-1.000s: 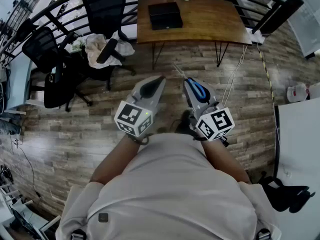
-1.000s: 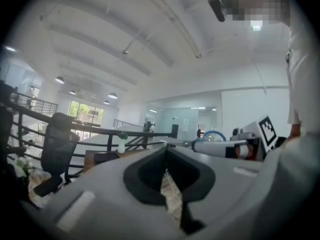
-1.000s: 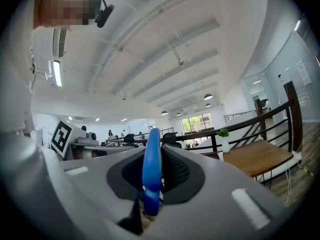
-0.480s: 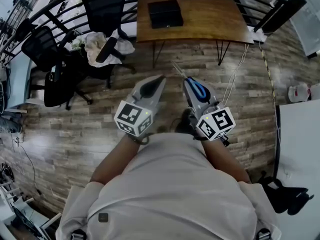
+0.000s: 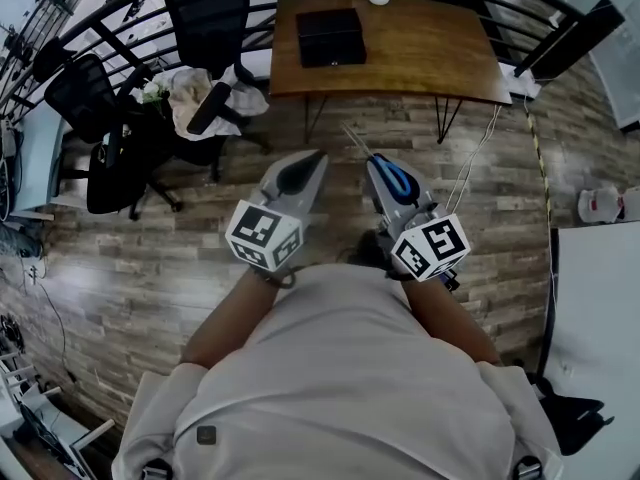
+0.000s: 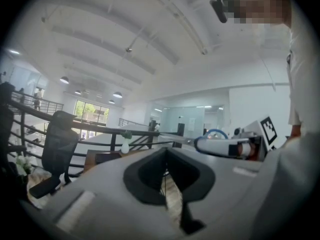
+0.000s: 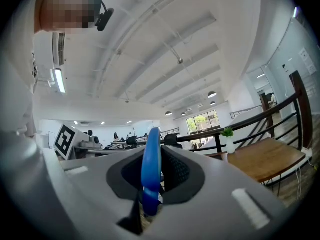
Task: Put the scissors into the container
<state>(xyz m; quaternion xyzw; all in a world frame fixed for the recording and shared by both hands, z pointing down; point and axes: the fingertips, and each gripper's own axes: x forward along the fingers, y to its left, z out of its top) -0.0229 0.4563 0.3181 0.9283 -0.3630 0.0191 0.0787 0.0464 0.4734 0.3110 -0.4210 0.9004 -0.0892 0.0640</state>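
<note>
Two tools hang over the floor (image 5: 150, 258), well short of the black container (image 5: 330, 36) on the tabletop (image 5: 425, 53); right tool (image 5: 380, 166) pinches the scissors (image 5: 397, 179) by a blue handle loop, left tool (image 5: 312, 158) closed, empty. That thin hold could let them pivot or drop

A grey-brown wood-plank floor (image 5: 150, 268) runs under a wooden surface (image 5: 420, 43) on thin dark legs beside a curved black railing (image 7: 296, 104), with black office chairs (image 5: 208, 18) at the left, beneath a white beamed ceiling (image 7: 165, 44) with round lamps (image 7: 212, 94) and bright distant windows (image 7: 202, 122).
</note>
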